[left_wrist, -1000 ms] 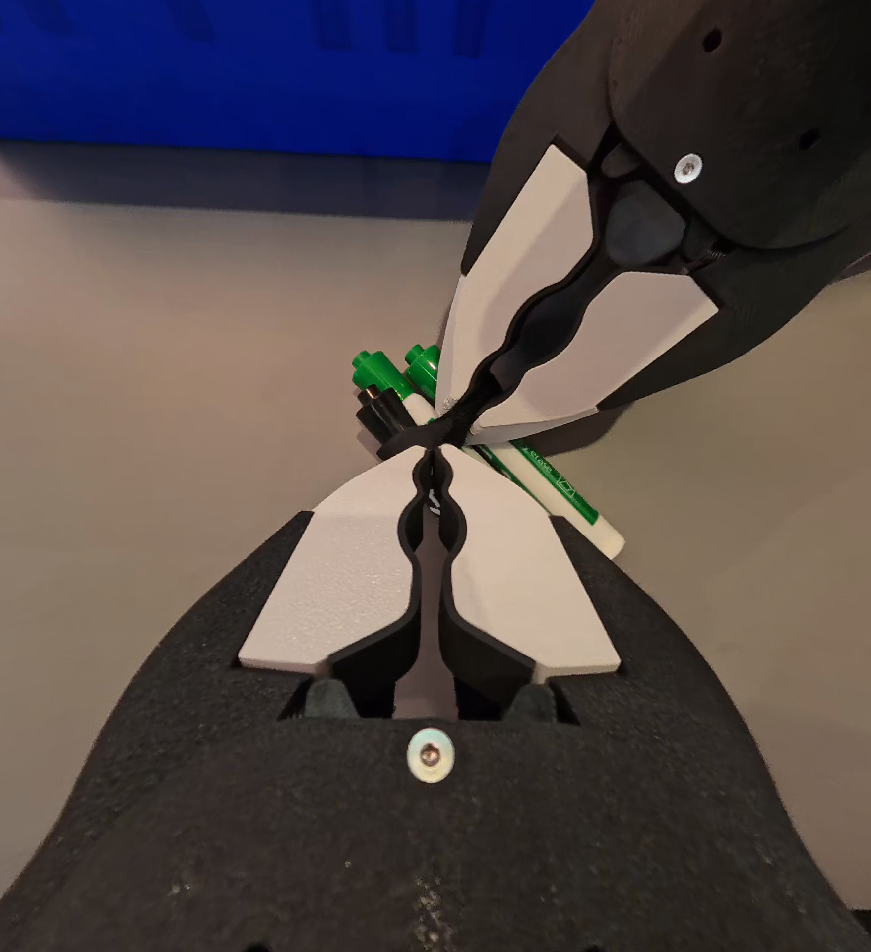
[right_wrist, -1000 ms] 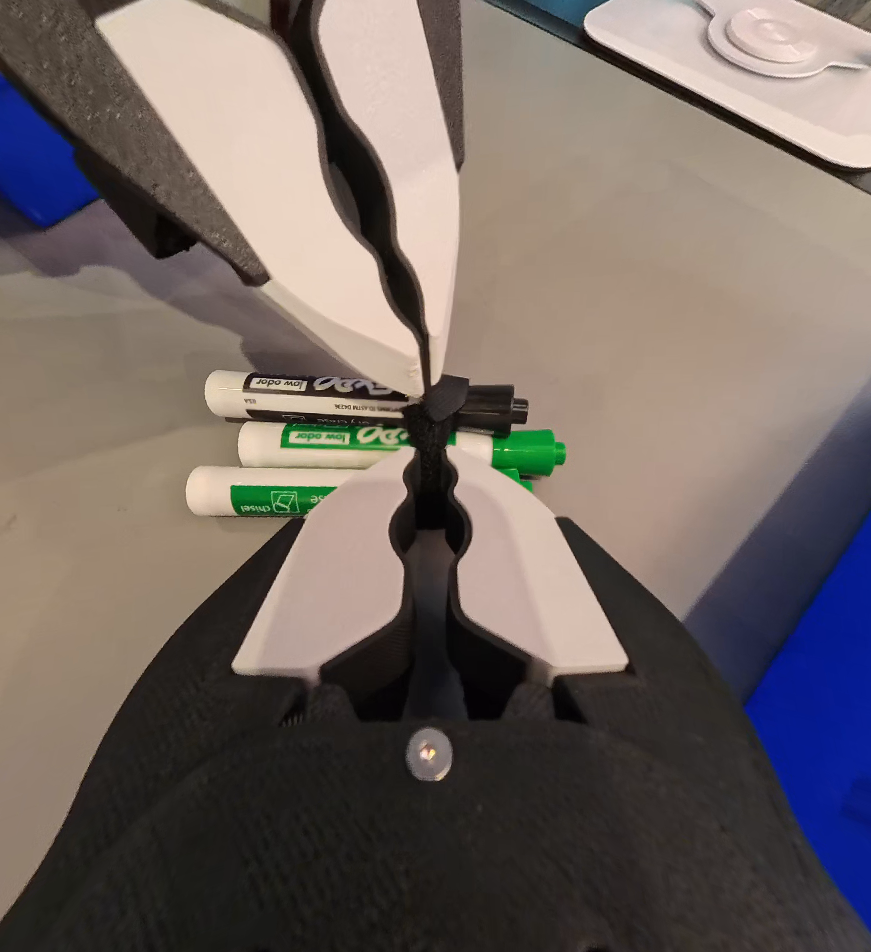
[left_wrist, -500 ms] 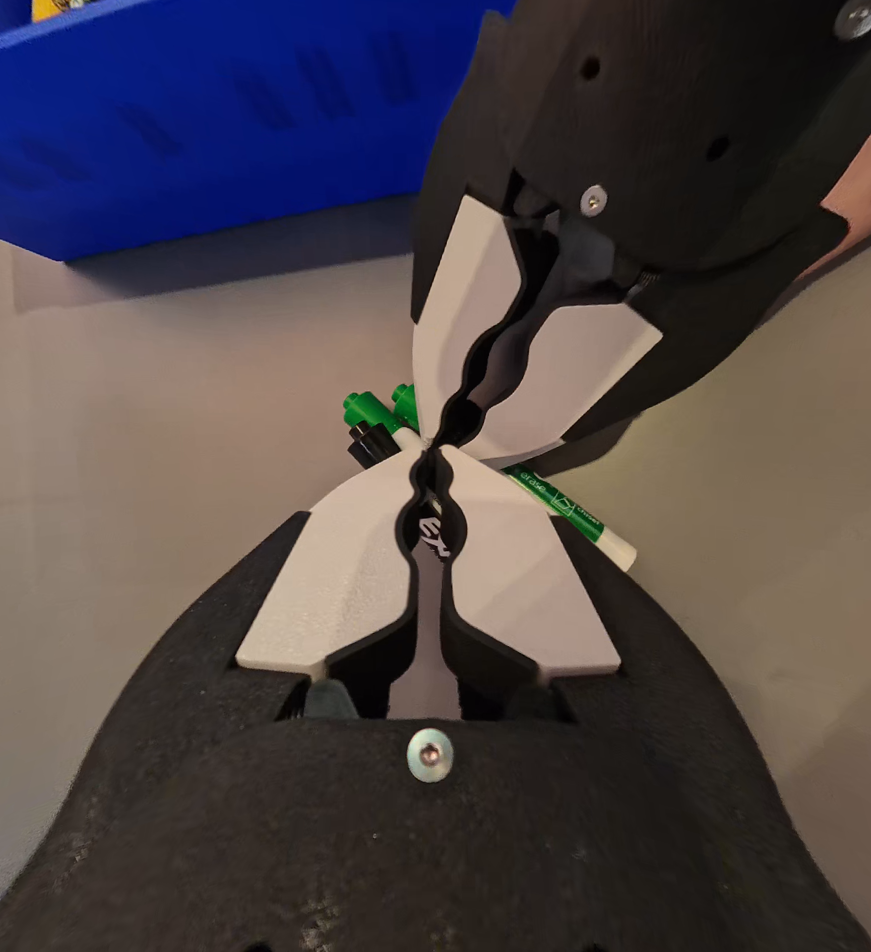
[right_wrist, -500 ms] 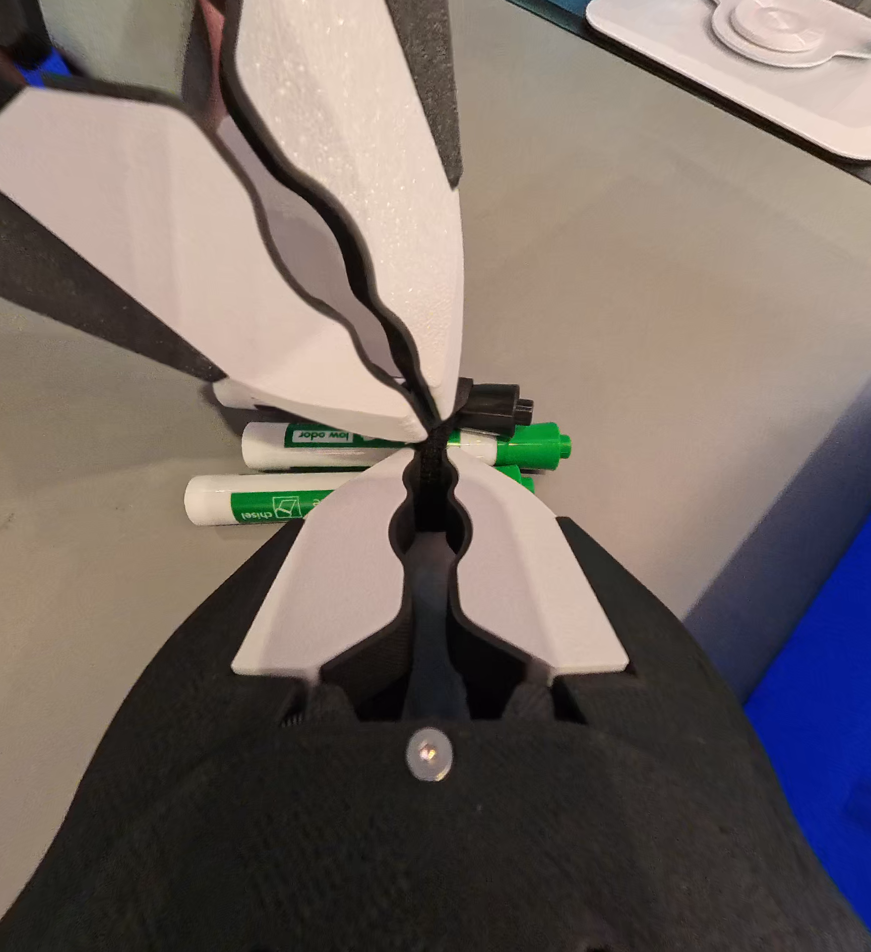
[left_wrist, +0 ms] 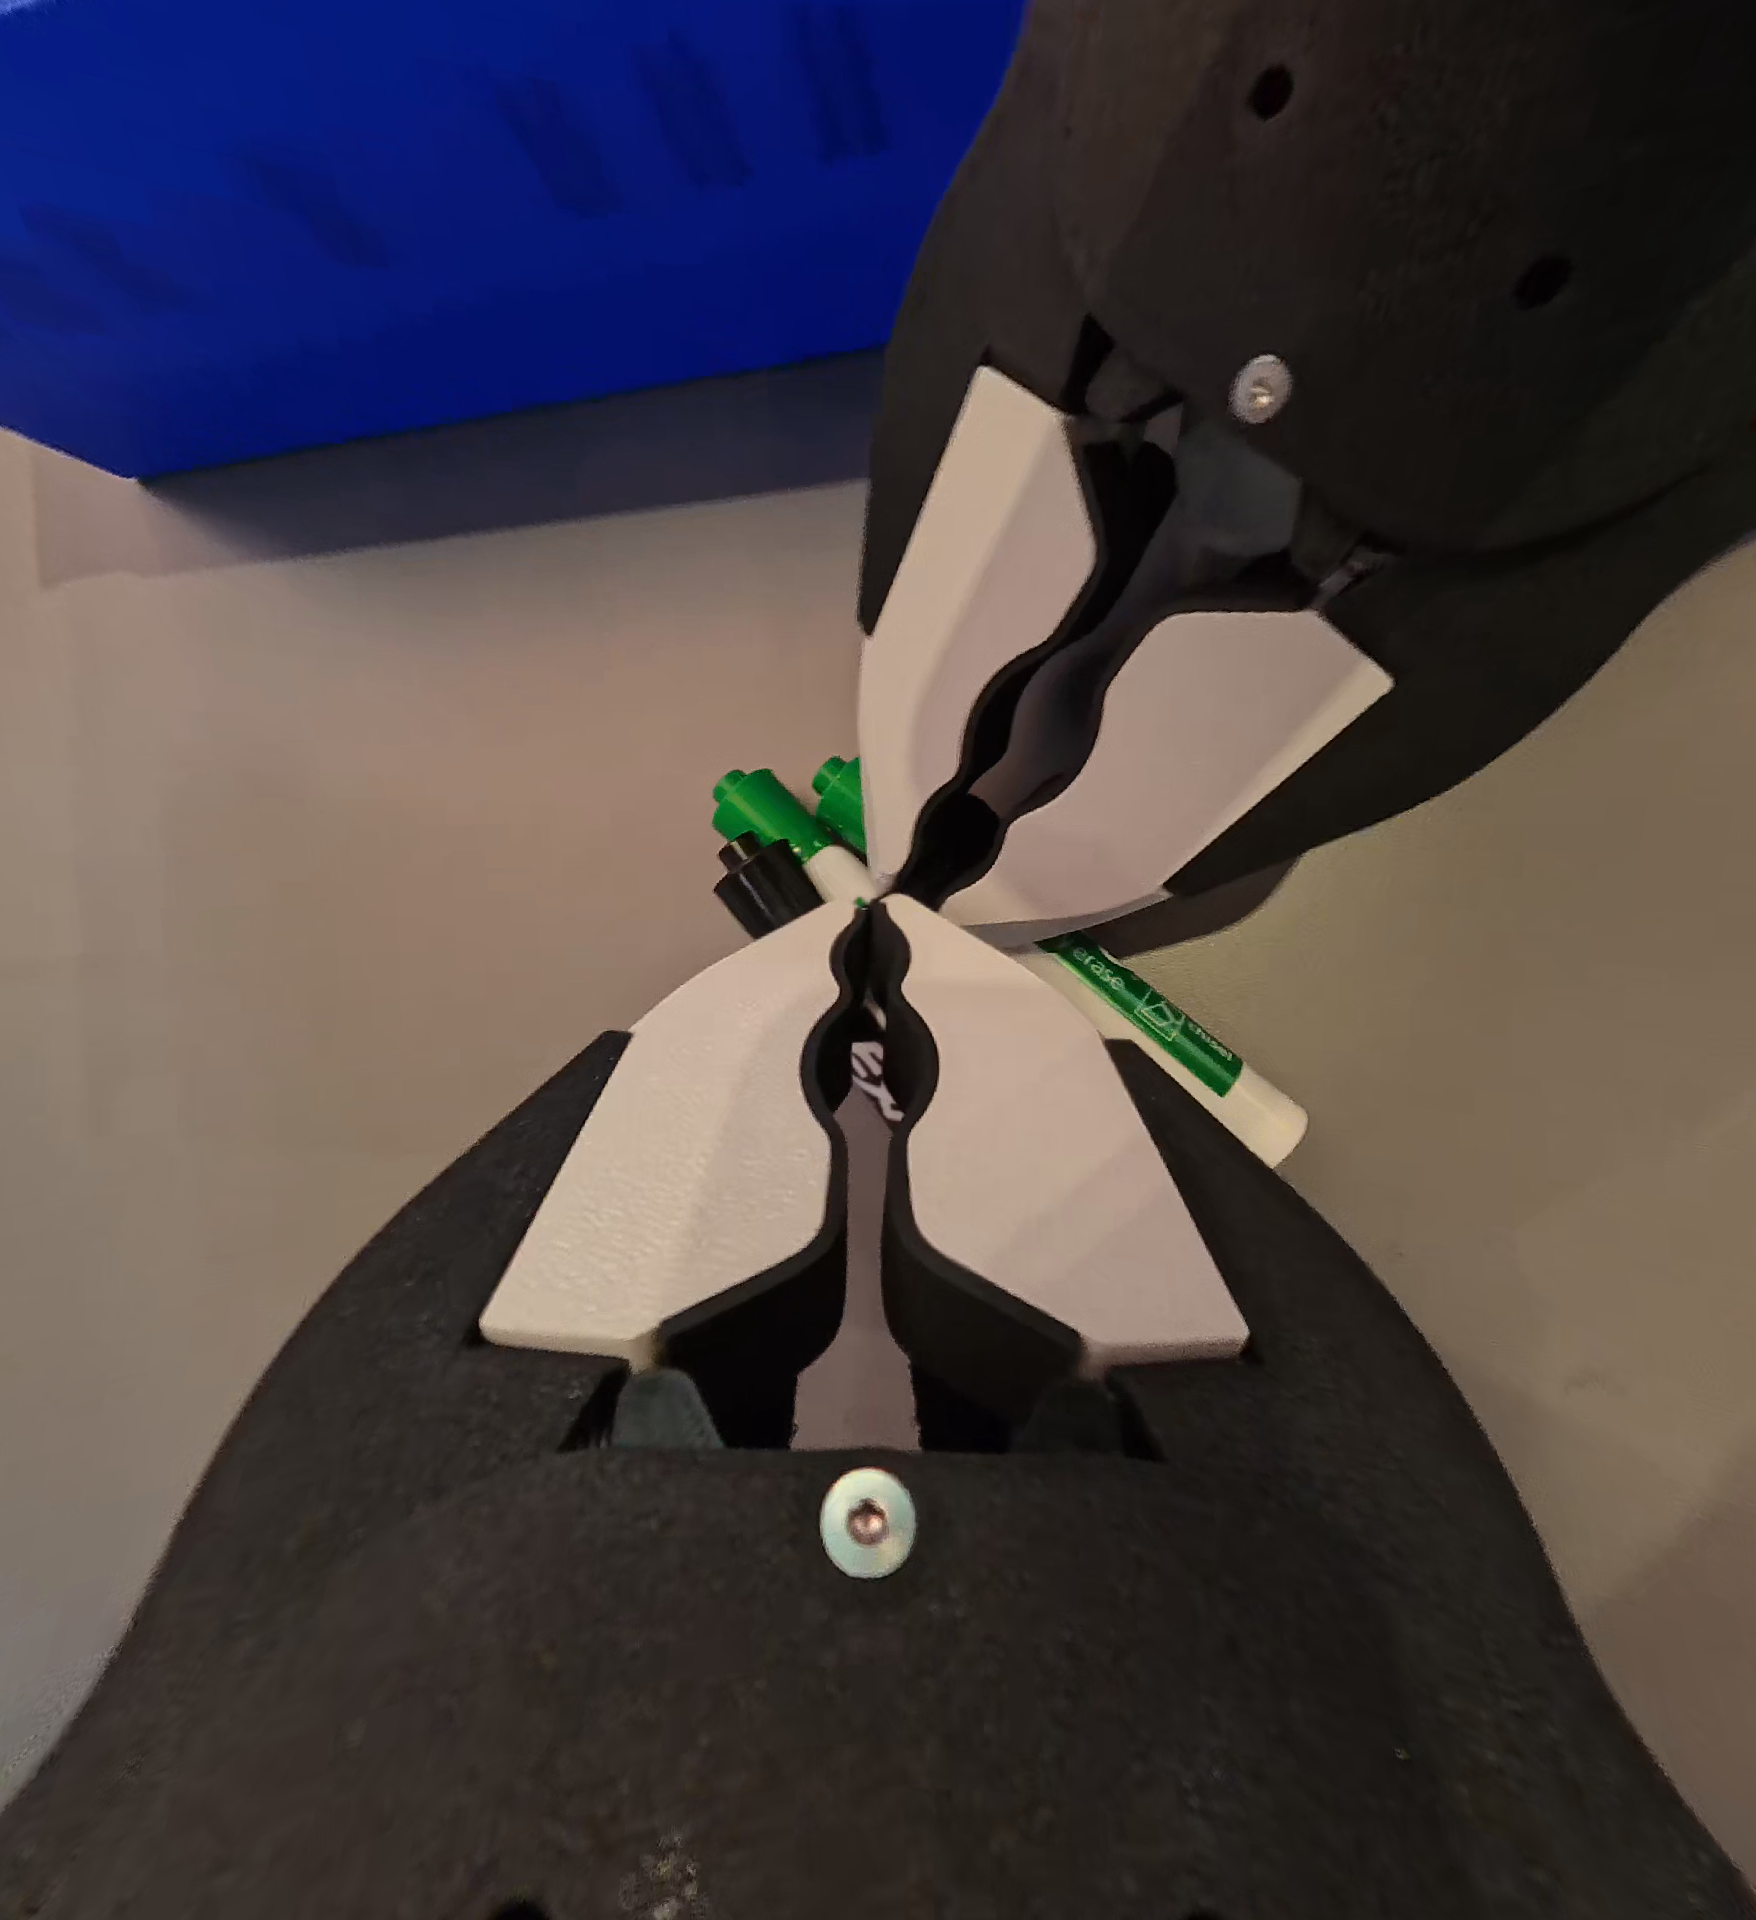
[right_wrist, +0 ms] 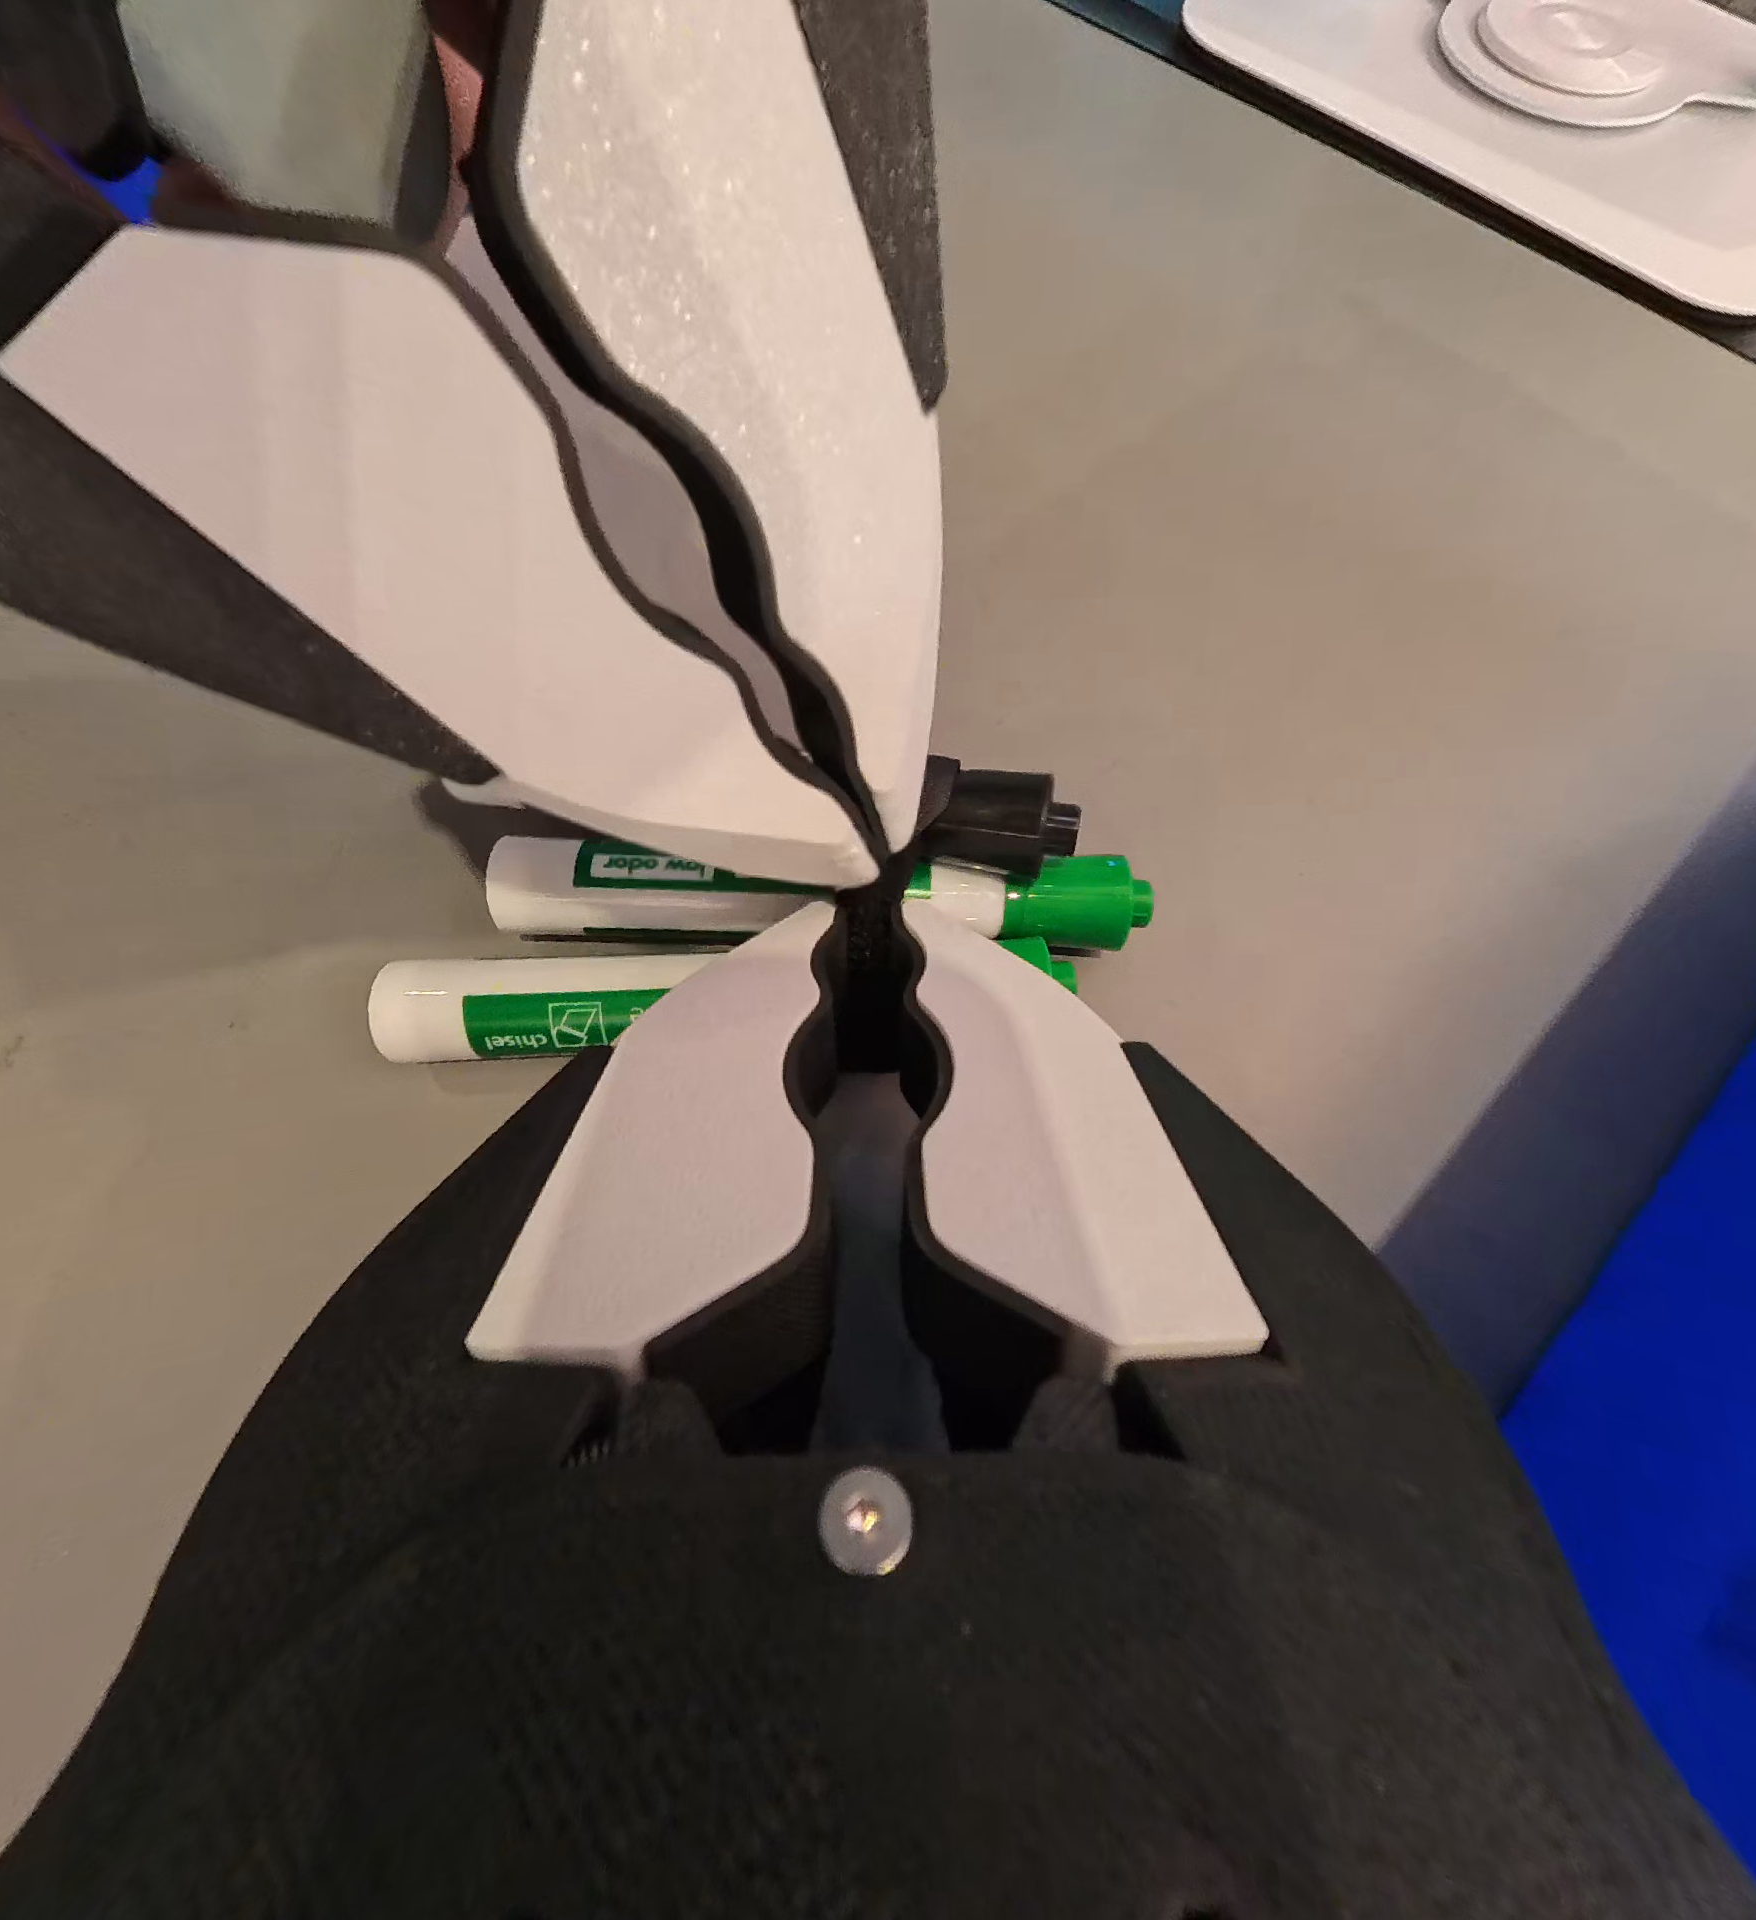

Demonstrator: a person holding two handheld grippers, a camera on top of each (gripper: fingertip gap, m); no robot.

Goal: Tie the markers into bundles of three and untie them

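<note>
Three markers lie side by side on the grey table (right_wrist: 1269, 623): a black-capped one (right_wrist: 999, 810) and two green-capped ones (right_wrist: 1071, 904) (right_wrist: 500, 1023). In the left wrist view their caps (left_wrist: 749, 810) poke out behind the fingertips. A black band (right_wrist: 863, 997) runs up from the markers. My right gripper (right_wrist: 869, 914) is shut on it, right above the markers. My left gripper (right_wrist: 879, 857) comes in from the upper left, shut tip to tip against the right one at the band. In the left wrist view, my left gripper (left_wrist: 869, 920) meets the right gripper (left_wrist: 900, 888) over the bundle.
A blue bin (left_wrist: 386, 208) stands at the back in the left wrist view. A white flat tray (right_wrist: 1528, 156) lies at the far right corner. The table edge and a blue surface (right_wrist: 1684, 1351) are close on the right. Less than 4 cm separates the two grippers' tips.
My left gripper has tilted and lowered over the markers, now hiding the black marker's barrel. Both grippers stay shut at the band, tips together. The markers have barely moved.
</note>
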